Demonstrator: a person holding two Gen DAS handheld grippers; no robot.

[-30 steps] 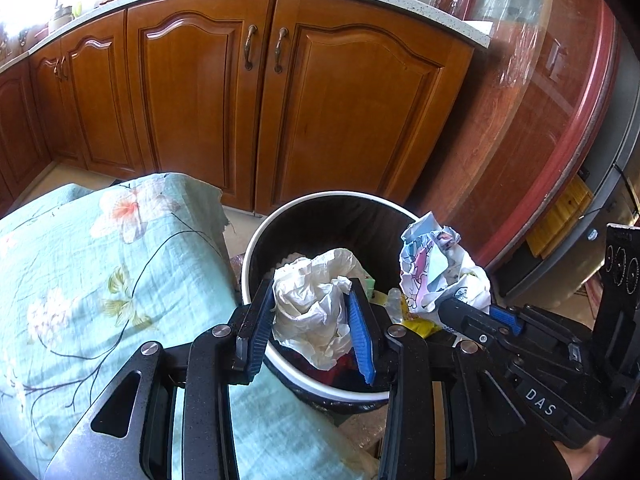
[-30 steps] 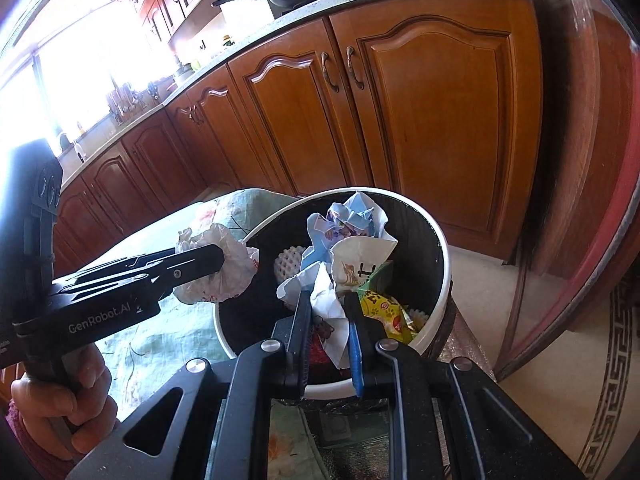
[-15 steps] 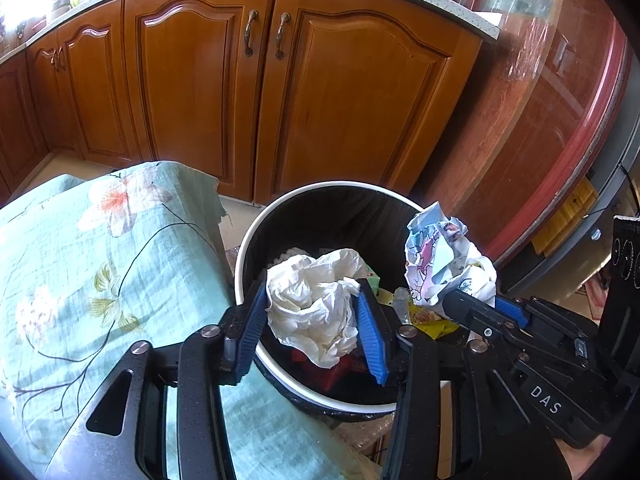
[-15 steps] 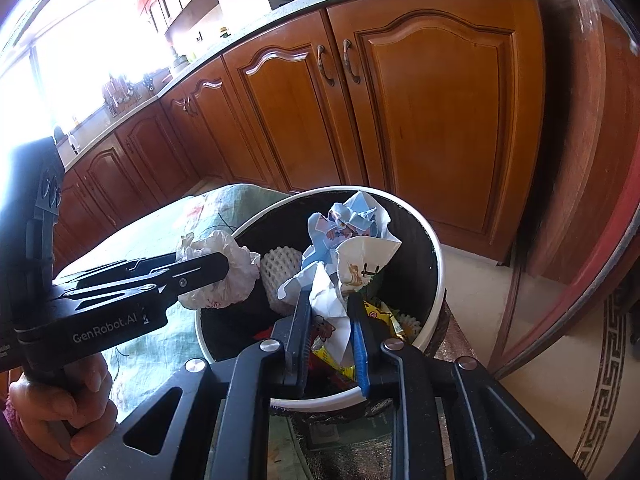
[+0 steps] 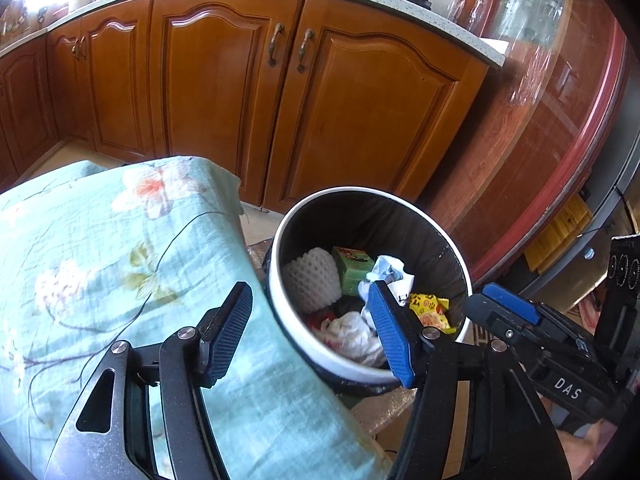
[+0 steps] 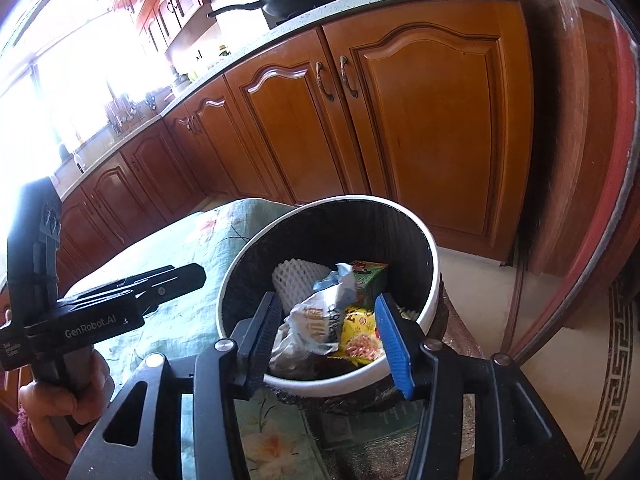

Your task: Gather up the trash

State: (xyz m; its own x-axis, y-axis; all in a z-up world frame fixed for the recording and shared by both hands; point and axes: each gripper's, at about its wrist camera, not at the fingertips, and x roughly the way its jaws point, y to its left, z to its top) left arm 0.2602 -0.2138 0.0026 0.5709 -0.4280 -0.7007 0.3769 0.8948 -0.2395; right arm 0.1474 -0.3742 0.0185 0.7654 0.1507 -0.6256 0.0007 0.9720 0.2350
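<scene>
Both claws, left (image 5: 312,330) and right (image 6: 332,340), opening, empty over bin (image 5: 454,246); clear the rim before pulling back.

Opening right tool (image 6: 328,336) above trash bin (image 6: 434,276)

Black tool (image 5: 312,332), blue pads (image 5: 390,336), silver screws
</scene>
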